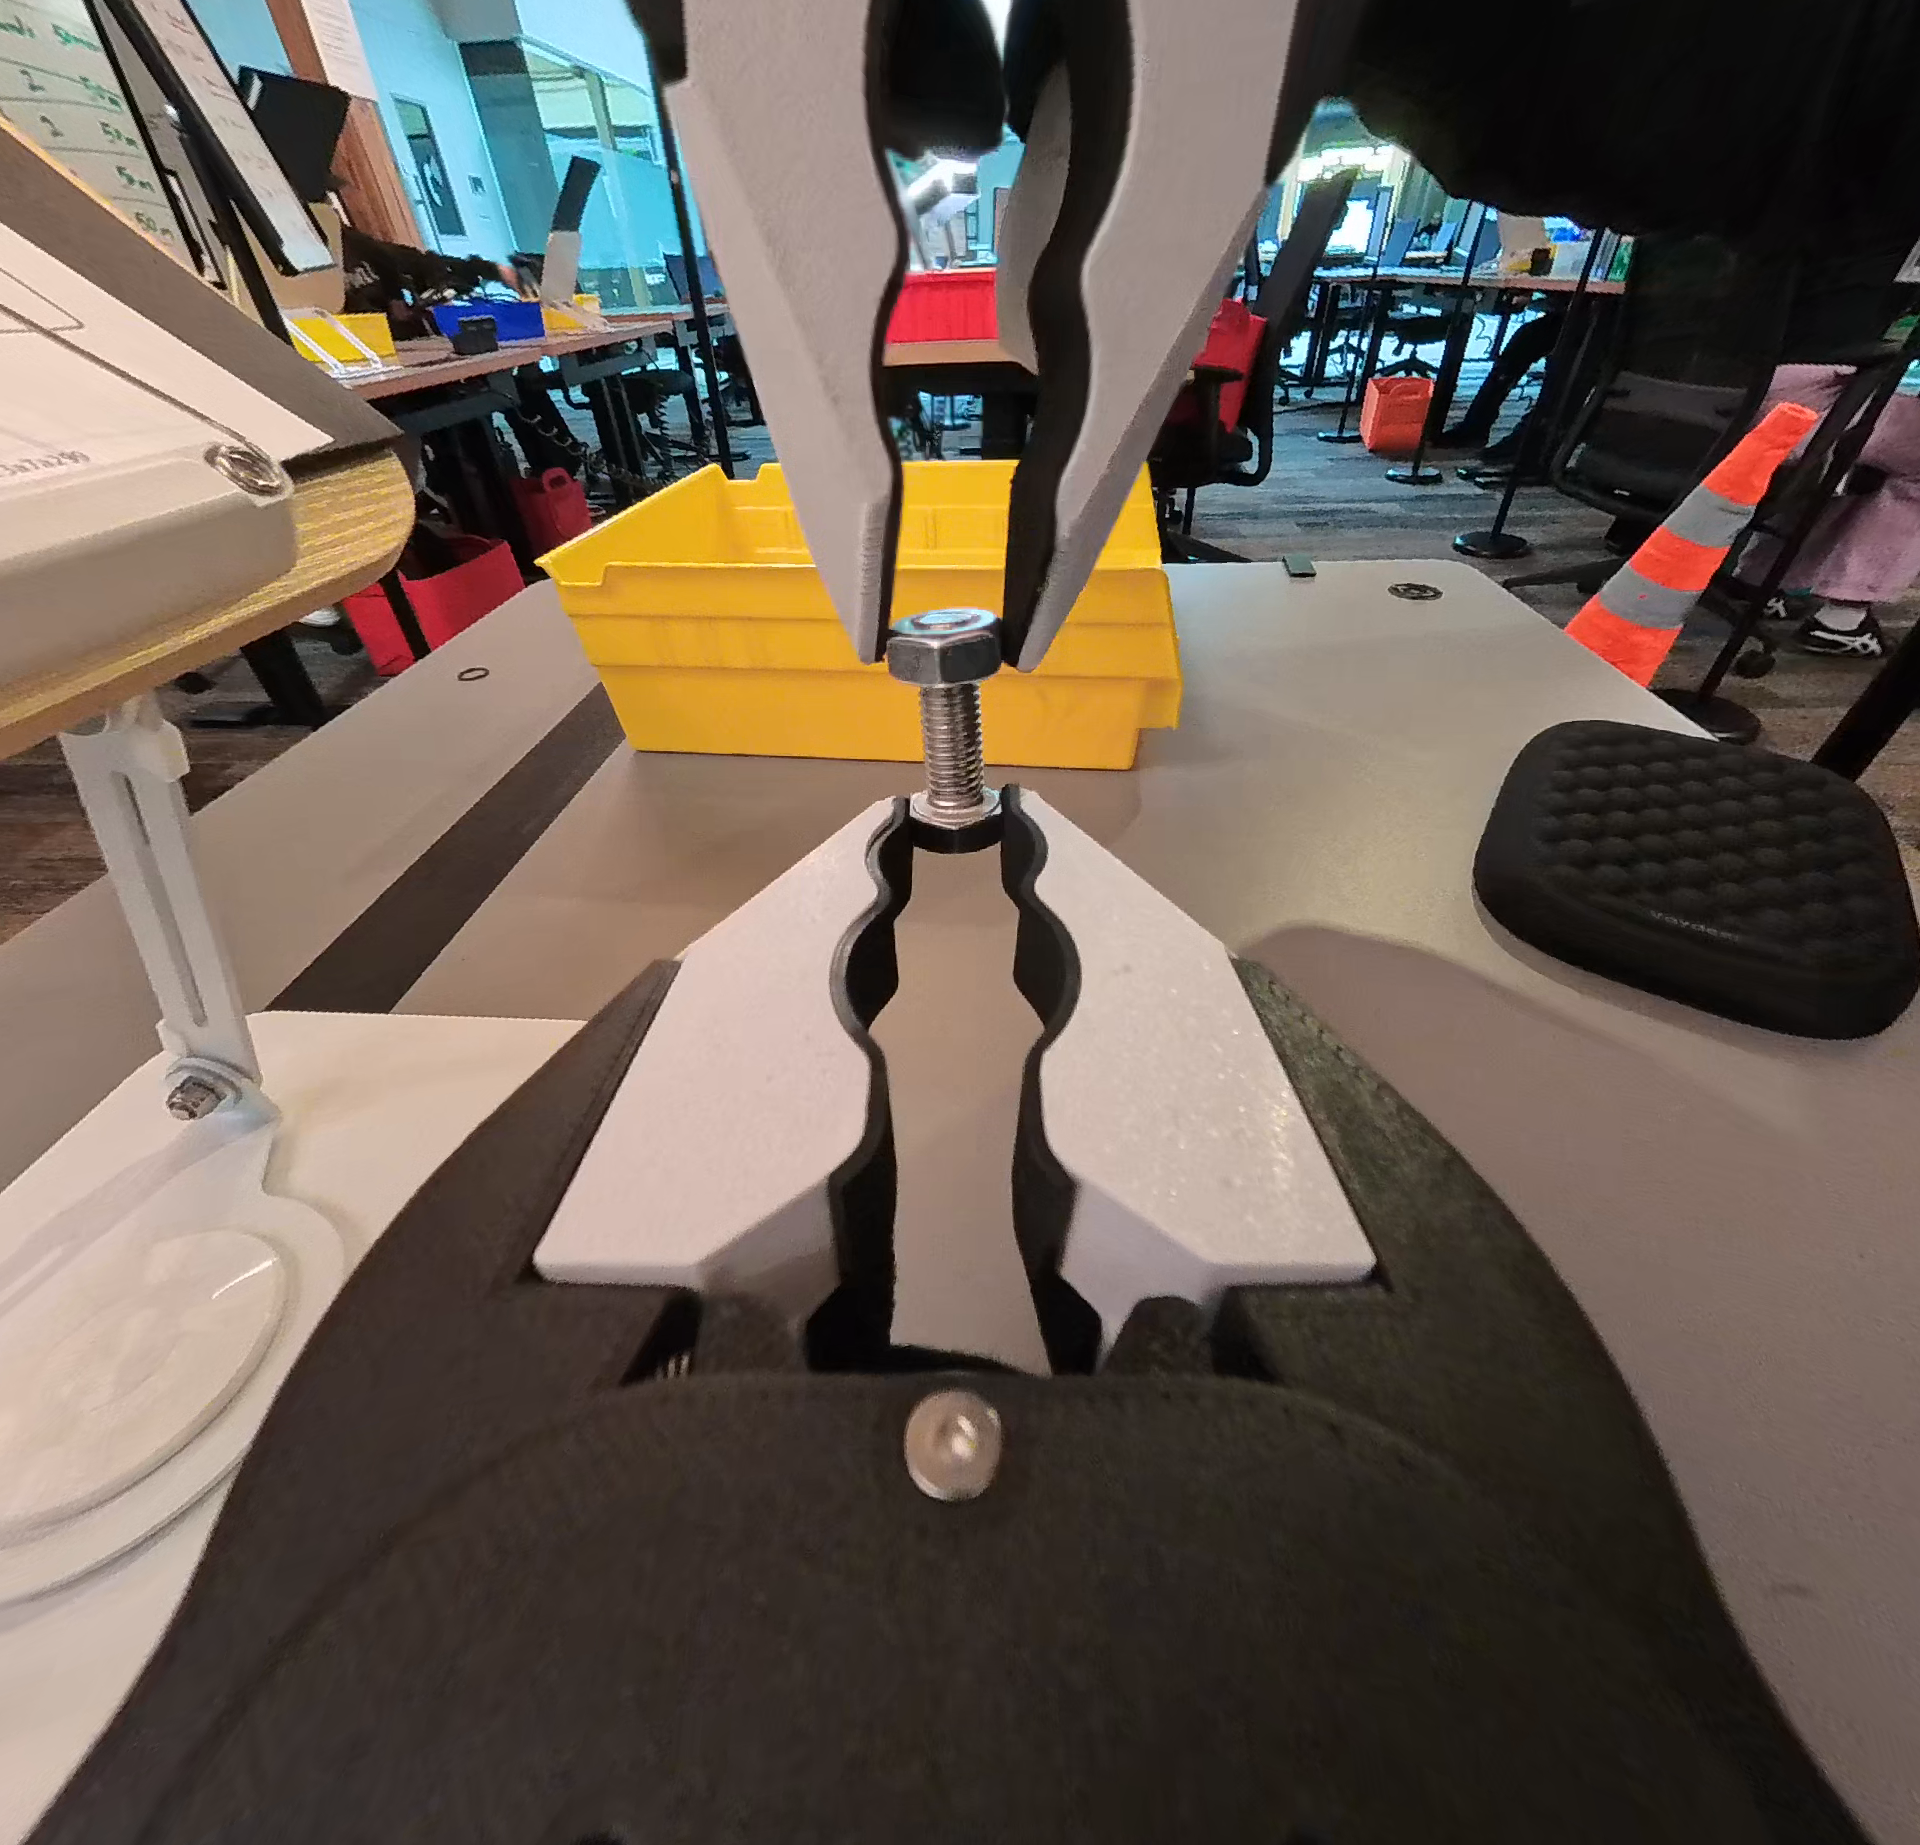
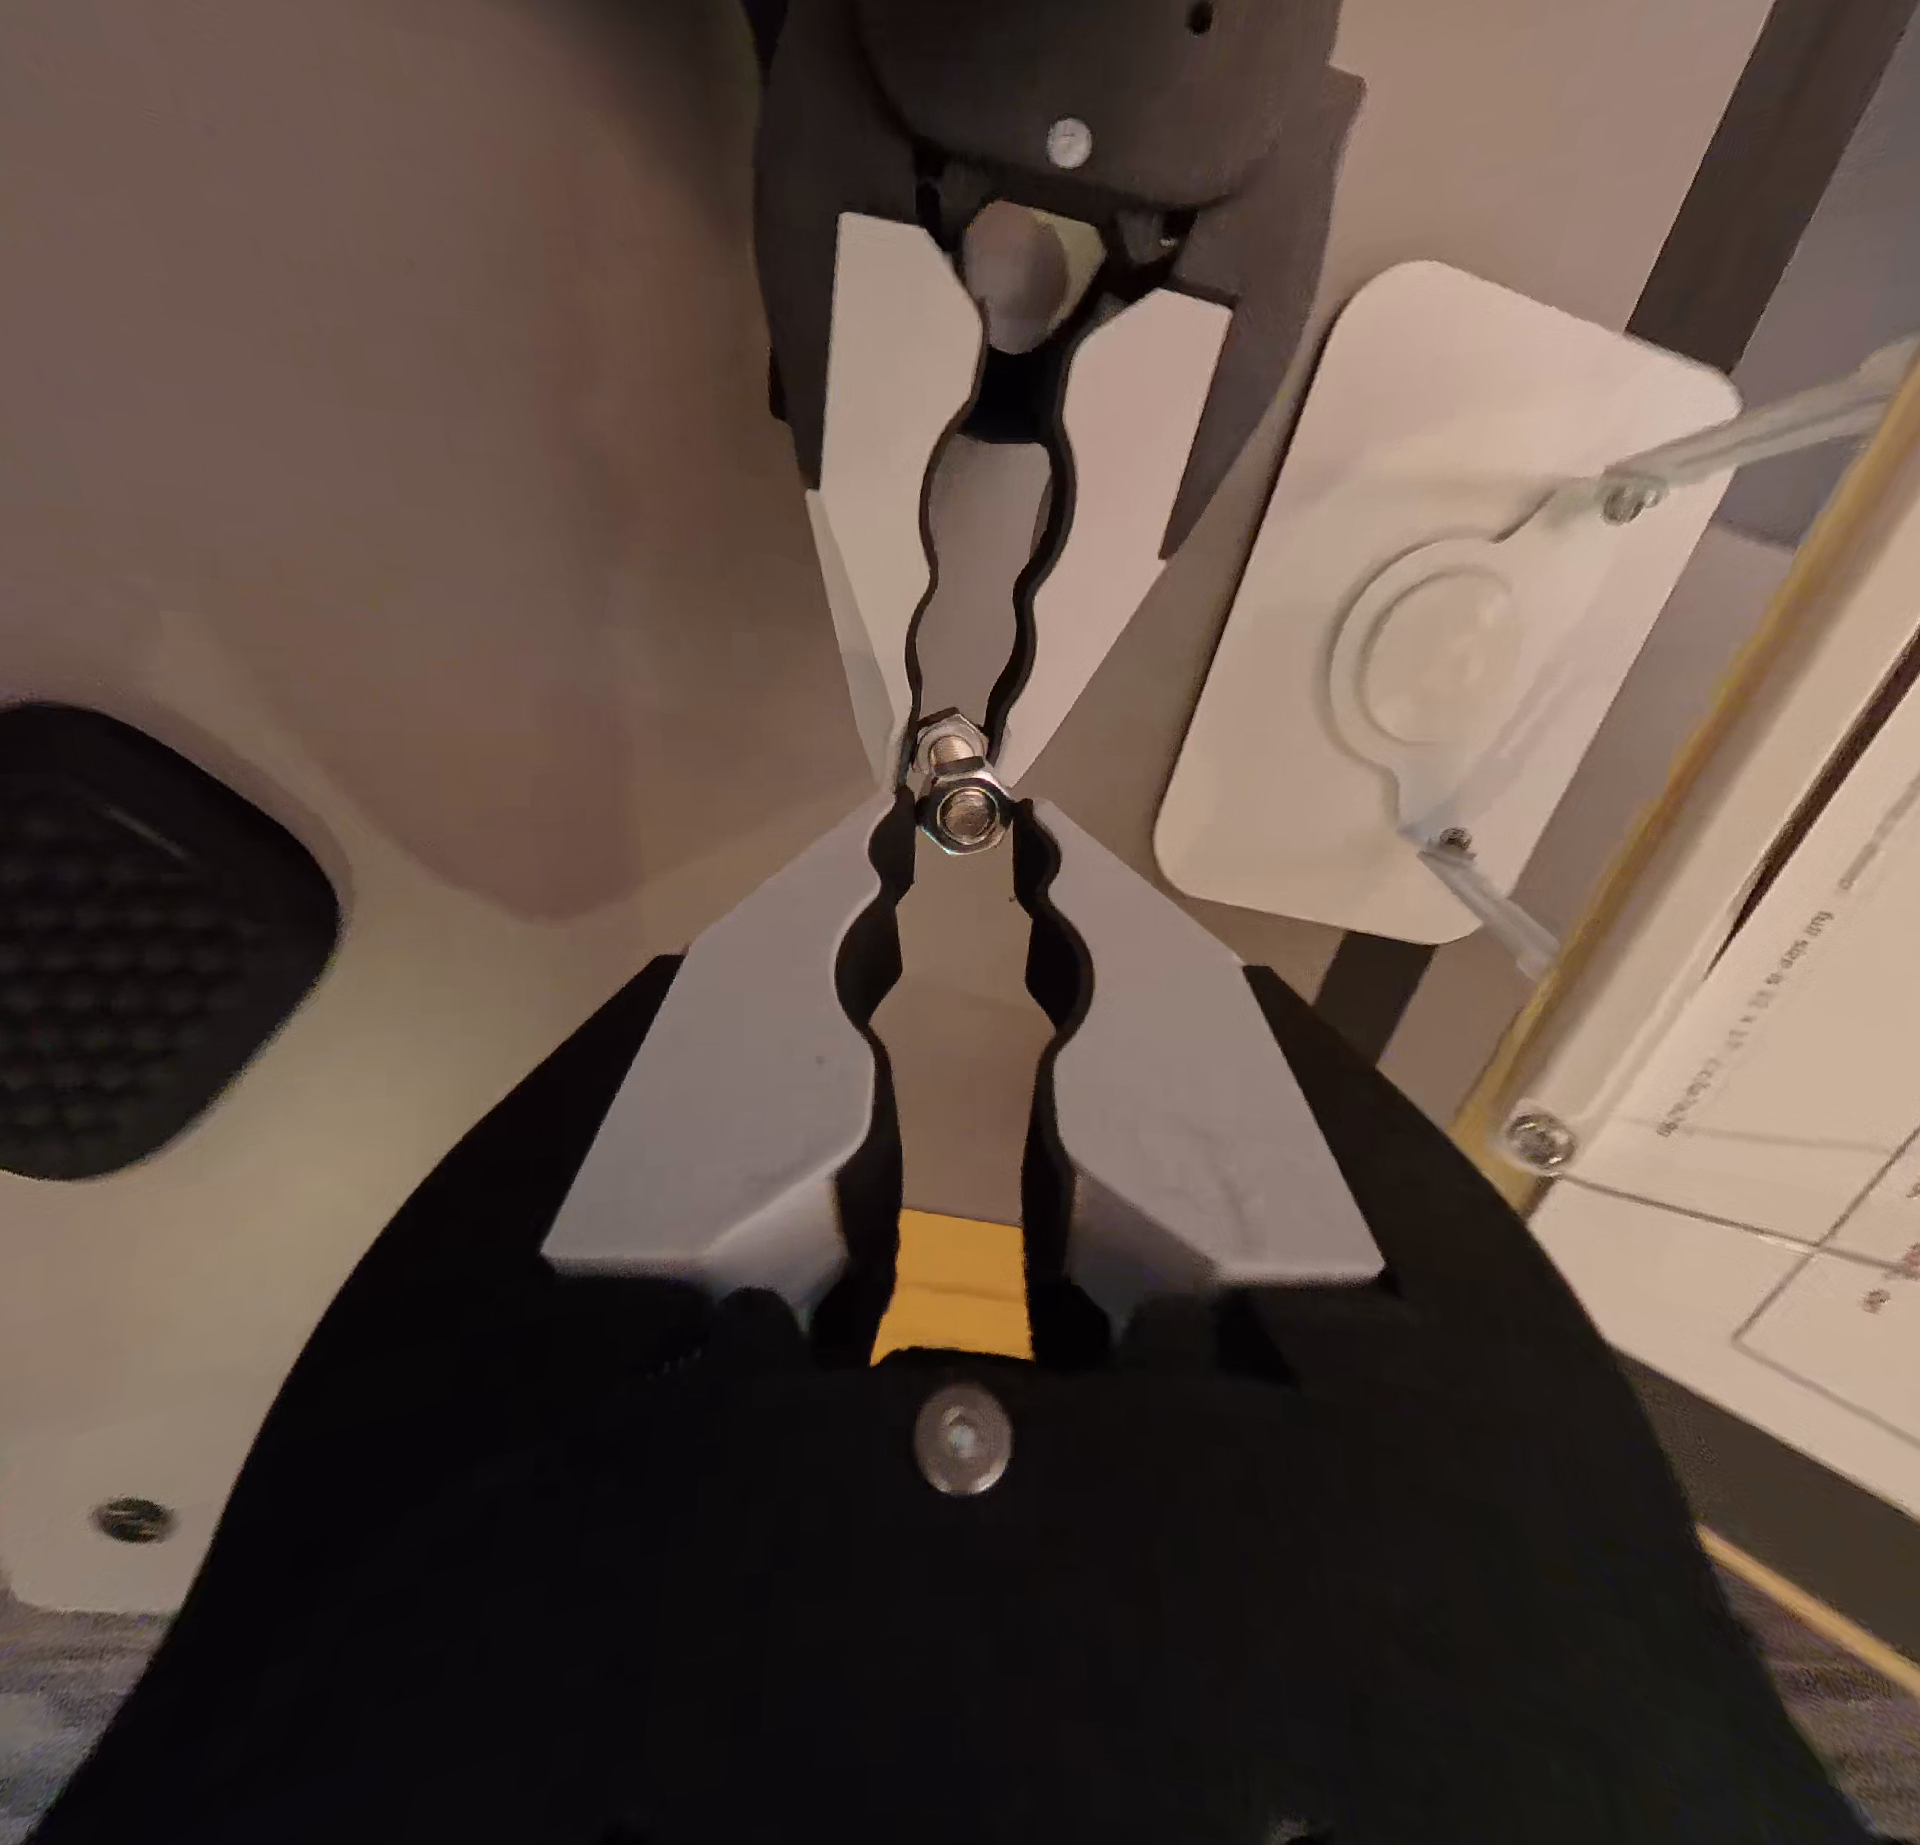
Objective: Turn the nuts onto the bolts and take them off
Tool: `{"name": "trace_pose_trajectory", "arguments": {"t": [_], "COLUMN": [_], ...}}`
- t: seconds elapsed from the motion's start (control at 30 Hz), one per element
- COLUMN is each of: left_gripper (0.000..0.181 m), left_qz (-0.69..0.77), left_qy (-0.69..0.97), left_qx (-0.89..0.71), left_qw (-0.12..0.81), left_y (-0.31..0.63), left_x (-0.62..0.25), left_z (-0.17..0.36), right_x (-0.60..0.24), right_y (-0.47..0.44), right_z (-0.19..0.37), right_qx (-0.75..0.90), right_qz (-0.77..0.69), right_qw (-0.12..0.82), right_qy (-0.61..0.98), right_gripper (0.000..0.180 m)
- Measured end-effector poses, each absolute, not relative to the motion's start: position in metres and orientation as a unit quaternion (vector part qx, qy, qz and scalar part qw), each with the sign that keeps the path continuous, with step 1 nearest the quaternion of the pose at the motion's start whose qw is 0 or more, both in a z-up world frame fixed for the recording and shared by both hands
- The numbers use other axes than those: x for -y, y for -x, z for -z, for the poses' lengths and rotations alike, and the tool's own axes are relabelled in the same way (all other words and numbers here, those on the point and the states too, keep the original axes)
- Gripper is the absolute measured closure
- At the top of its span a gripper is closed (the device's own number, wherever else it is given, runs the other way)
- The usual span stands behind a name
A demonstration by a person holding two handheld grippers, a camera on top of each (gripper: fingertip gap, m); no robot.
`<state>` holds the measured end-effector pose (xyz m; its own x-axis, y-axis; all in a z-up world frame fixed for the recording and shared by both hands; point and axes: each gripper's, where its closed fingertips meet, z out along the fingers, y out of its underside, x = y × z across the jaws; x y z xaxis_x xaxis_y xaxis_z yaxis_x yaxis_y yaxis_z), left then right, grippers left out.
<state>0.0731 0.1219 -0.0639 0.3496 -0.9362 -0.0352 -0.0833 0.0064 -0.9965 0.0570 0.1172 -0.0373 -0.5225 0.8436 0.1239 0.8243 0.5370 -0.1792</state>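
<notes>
At centre frame, the left hand-held gripper is closed on the lower end of an upright bolt (above the grey bench). The right hand-held gripper reaches down from the top, nearly closed, pinching the nut at the bolt's top.

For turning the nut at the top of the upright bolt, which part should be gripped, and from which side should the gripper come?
Grip the nut on two opposite flat faces of its hexagon, coming from above, in line with the bolt. The bolt stands upright with its lower end clamped by the left gripper, so only the top is free. The right gripper already pinches the nut this way.
</notes>
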Motion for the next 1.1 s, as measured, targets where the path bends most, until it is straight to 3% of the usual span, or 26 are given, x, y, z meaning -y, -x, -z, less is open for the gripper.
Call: {"name": "trace_pose_trajectory", "arguments": {"t": [0.2,0.4,0.5,0.7,0.77,1.1], "left_gripper": [0.166,0.166,0.166,0.166,0.166,0.166], "left_qz": [0.378,0.375,0.377,0.378,0.377,0.373], "left_qy": [0.598,0.596,0.595,0.594,0.595,0.600], "left_qx": [-0.423,-0.429,-0.427,-0.429,-0.429,-0.427], "left_qw": [0.567,0.566,0.566,0.565,0.566,0.564], "left_y": [-0.0711,-0.0738,-0.0731,-0.0741,-0.0737,-0.0719], "left_x": [-0.1237,-0.1220,-0.1220,-0.1213,-0.1216,-0.1243], "left_z": [0.0638,0.0640,0.0636,0.0639,0.0638,0.0676], "right_x": [-0.1168,-0.1181,-0.1204,-0.1171,-0.1167,-0.1155], "right_y": [-0.0525,-0.0564,-0.0568,-0.0561,-0.0564,-0.0533], "right_z": [0.0379,0.0404,0.0370,0.0359,0.0366,0.0420], "right_qx": [0.709,0.734,0.795,0.871,0.876,0.704], "right_qz": [-0.147,-0.122,-0.093,-0.052,-0.047,-0.152], "right_qw": [0.040,0.055,0.087,0.115,0.112,0.048], "right_qy": [0.688,0.666,0.593,0.475,0.466,0.692], "right_gripper": [0.163,0.126,0.128,0.161,0.163,0.160]}}
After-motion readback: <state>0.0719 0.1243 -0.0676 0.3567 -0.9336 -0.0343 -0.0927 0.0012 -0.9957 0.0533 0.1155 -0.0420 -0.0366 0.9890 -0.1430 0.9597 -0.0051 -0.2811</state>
